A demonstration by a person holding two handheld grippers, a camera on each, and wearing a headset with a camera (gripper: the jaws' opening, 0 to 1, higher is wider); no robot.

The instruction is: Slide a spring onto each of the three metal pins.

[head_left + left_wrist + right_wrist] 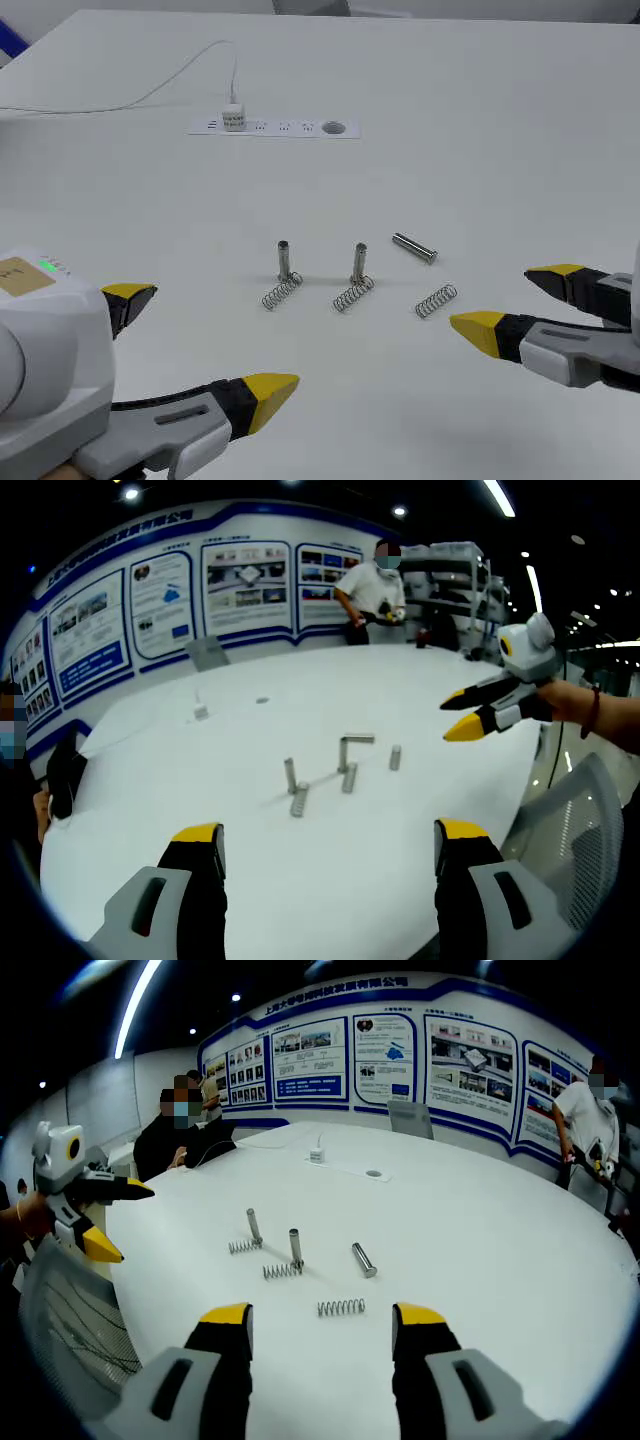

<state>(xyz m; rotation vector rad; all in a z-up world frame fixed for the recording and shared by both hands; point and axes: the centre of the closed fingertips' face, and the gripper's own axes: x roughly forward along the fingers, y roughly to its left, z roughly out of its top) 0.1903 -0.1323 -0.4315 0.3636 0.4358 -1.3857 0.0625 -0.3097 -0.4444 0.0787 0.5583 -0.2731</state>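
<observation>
1. The left gripper (200,340) hovered over the near left part of the white table (500,120). Its yellow-tipped jaws were wide apart and held nothing. In the left gripper view the two tips stood apart over bare tabletop, with the pins ahead of them.
2. Far back on the table a thin cable (150,92) ran from the left to a white plug (233,117), which was seated in a flat socket strip (290,128).
3. The left pin (284,260) stood upright near the middle of the table. The left spring (282,291) lay flat and slanted on its near side, with its far end right at the pin's foot. Whether the two touched could not be told.
4. The middle pin (359,262) stood upright just to the right. The middle spring (353,293) lay slanted at its foot in the same way.
5. The third pin (414,248) lay on its side, further right and a little farther back, apart from the two upright pins.
6. The right spring (436,300) lay flat on the near side of the lying pin, apart from it.
7. The right gripper (512,298) hovered near the right edge, just right of that spring, with its jaws wide apart and empty. In the right gripper view the spring lay just ahead of the gap between the tips.
</observation>
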